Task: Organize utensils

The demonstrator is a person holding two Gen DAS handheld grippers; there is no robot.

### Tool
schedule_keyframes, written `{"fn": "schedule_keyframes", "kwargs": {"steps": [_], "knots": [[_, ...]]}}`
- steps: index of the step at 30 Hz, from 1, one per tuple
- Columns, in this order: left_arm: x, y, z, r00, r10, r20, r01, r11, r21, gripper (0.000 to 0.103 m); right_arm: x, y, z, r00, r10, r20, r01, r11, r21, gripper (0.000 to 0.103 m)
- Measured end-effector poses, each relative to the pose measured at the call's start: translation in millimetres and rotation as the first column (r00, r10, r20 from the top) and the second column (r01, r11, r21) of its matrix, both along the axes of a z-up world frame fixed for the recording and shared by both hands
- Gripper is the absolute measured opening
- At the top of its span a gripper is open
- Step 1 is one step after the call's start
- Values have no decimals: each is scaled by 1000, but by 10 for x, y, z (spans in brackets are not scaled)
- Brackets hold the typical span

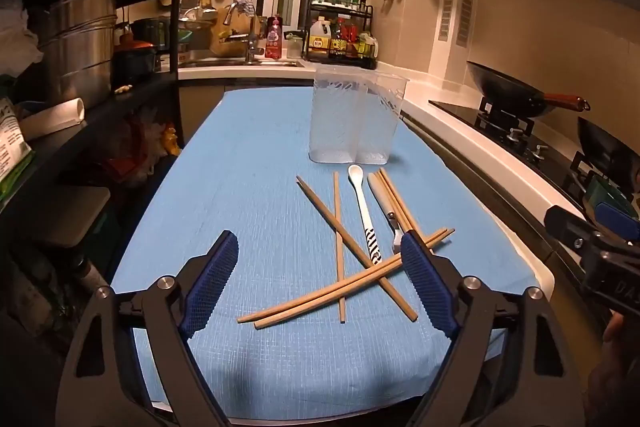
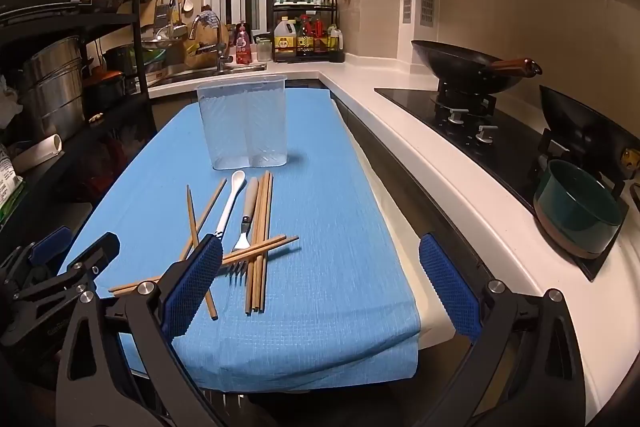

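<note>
Hovering above the near end of a blue cloth (image 1: 248,155), both grippers, each with fingers spread wide and gripping nothing. Left gripper (image 1: 316,259) low over the near part of the utensil pile, its right pad (image 1: 428,287) in front of the fork head in its own view. Right gripper (image 2: 320,267) off to the right of the pile, over cloth and its right edge, left pad (image 2: 192,283) overlapping the spoon's near end in that view. Lying loose on the cloth: wooden chopsticks (image 1: 340,227), crossed and scattered, with a neat bundle of about 4 (image 2: 262,239) running lengthwise and 2 more laid across it. Between them a white spoon (image 2: 228,203), bowl pointing away, striped handle end nearest in the left view. Just right of the spoon a fork (image 2: 245,227), pale handle pointing away, tines toward the cameras. Standing upright beyond the pile, near but apart, a clear 2-lobed holder (image 2: 244,123) with nothing inside. To the right, a white counter (image 2: 400,131) with a stove, a wok (image 2: 468,71) and a green pot (image 2: 580,215).
</note>
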State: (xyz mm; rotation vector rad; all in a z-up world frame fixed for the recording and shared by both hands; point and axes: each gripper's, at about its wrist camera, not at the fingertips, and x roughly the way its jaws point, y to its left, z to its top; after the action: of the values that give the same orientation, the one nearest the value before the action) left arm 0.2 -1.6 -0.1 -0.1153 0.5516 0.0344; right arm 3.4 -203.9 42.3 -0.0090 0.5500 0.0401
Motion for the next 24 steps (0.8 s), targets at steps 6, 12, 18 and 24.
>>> {"fn": "schedule_keyframes", "kwargs": {"steps": [6,12,18,24], "knots": [[-6,-4,34,999,1,48,0,1000,-2,81,1,63,-54,1000,5,5,-5,1000,6,97],[-92,58,31,998,30,56,-29,999,-13,81,-90,110,-24,999,18,39,-17,1000,-4,97],[-108,43,31,998,19,60,-19,1000,-5,81,-131,168,-29,998,19,53,-19,1000,0,97],[-129,15,30,998,22,66,-21,1000,-2,81,-146,170,-11,998,20,64,-20,1000,-1,96]]}}
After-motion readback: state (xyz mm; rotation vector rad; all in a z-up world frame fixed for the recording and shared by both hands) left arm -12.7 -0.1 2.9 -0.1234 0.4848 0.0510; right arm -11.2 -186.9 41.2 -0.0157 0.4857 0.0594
